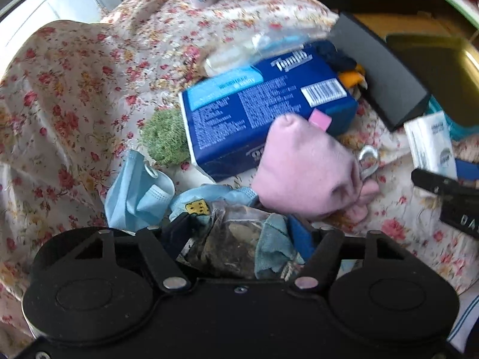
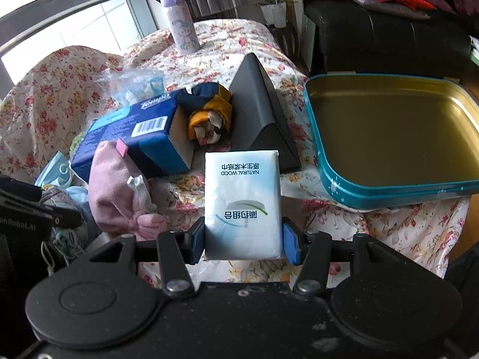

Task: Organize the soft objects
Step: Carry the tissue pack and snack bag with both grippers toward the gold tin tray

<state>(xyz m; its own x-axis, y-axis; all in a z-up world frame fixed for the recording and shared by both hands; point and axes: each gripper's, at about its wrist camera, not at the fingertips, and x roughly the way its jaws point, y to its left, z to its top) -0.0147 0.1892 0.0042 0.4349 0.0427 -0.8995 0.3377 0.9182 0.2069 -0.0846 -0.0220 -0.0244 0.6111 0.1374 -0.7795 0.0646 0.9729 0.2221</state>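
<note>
My left gripper [image 1: 239, 233] points down at a heap of soft things on the floral cloth, shut on a crumpled bundle of blue and patterned cloth [image 1: 239, 239] that fills the gap between its fingers. Just beyond lie a pink sock [image 1: 308, 173], a blue face mask [image 1: 134, 191] and a green scrubber [image 1: 164, 137]. My right gripper [image 2: 243, 242] is shut on a white tissue pack [image 2: 243, 203], held upright above the table. The blue pads press both sides of the pack. A teal tin [image 2: 374, 200] with a gold inside lies to its right, with nothing in it.
A blue tissue box [image 2: 134, 137] lies tilted behind the pink sock [image 2: 116, 185]. Beside it are a yellow and navy plush toy [image 2: 209, 110] and a dark grey triangular case [image 2: 260, 113]. A purple bottle [image 2: 181, 21] stands at the back. A black sofa [image 2: 389, 45] is behind the tin.
</note>
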